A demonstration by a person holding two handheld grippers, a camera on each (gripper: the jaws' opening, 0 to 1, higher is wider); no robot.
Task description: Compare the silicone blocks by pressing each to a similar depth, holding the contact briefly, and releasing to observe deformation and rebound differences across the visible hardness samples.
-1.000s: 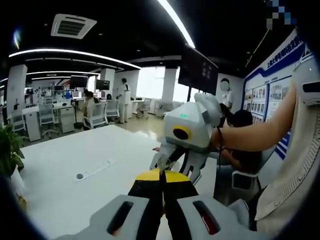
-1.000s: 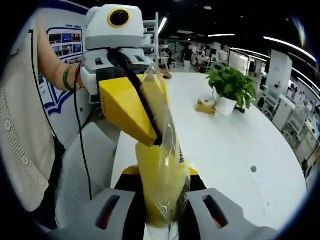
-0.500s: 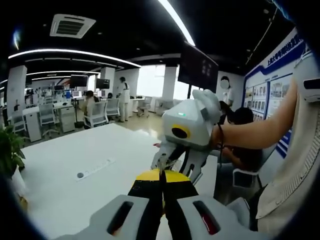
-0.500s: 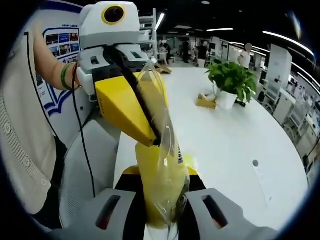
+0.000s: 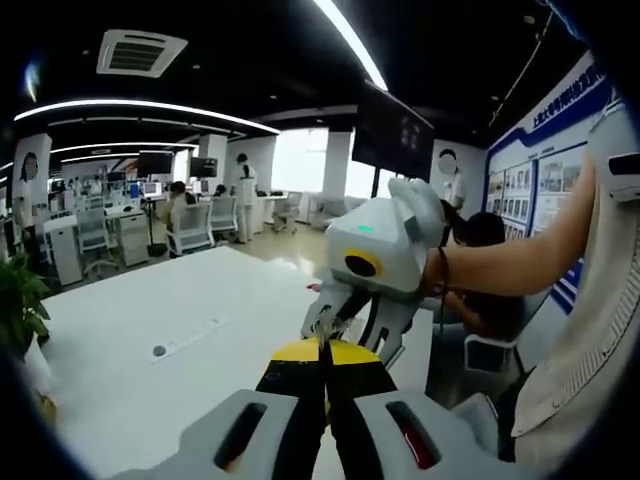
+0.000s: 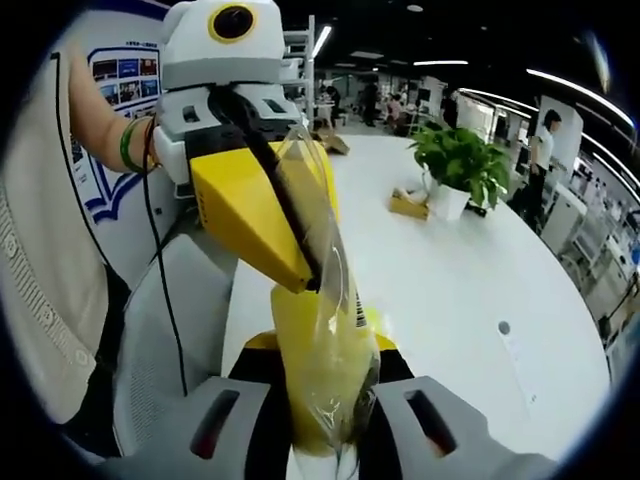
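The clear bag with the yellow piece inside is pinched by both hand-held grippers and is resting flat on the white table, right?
Not quite. Both hand-held grippers do pinch the clear bag, left hand-held gripper above, right hand-held gripper below, but the right gripper view shows it held up in the air, not resting flat on the white table.

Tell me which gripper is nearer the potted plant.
Left, probably. The potted plant sits almost beside the left gripper; from the right gripper it lies ahead, beyond the left one.
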